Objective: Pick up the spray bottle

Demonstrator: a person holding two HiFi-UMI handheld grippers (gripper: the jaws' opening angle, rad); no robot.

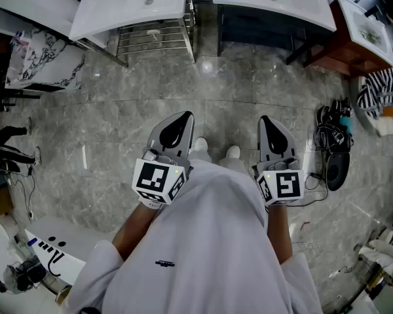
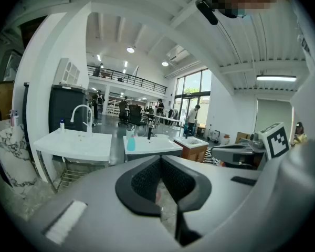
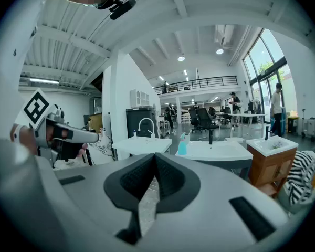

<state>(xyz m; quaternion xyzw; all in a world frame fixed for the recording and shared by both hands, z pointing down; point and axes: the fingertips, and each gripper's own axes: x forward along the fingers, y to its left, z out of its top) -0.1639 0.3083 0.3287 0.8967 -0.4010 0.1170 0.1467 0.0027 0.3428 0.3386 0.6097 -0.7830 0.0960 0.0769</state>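
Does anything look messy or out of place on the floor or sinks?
Only a loose tangle of black cables on the floor at the right. The spray bottle stands upright on its sink; nothing looks spilled.

White washbasins [image 1: 134,5] stand on grey marble floor [image 1: 249,90].

Open-plan hall, loft-style: part test lab, part office. White washbasins [image 1: 134,5] on free-standing frames and cabinets, out on a grey marble-tile floor [image 1: 249,90]. Mezzanine with railing [image 2: 123,79], tall windows [image 2: 191,93], strip lights under a white beamed ceiling. Office chairs [image 3: 202,118] and people farther back. Loose cables [image 1: 331,133] underfoot.
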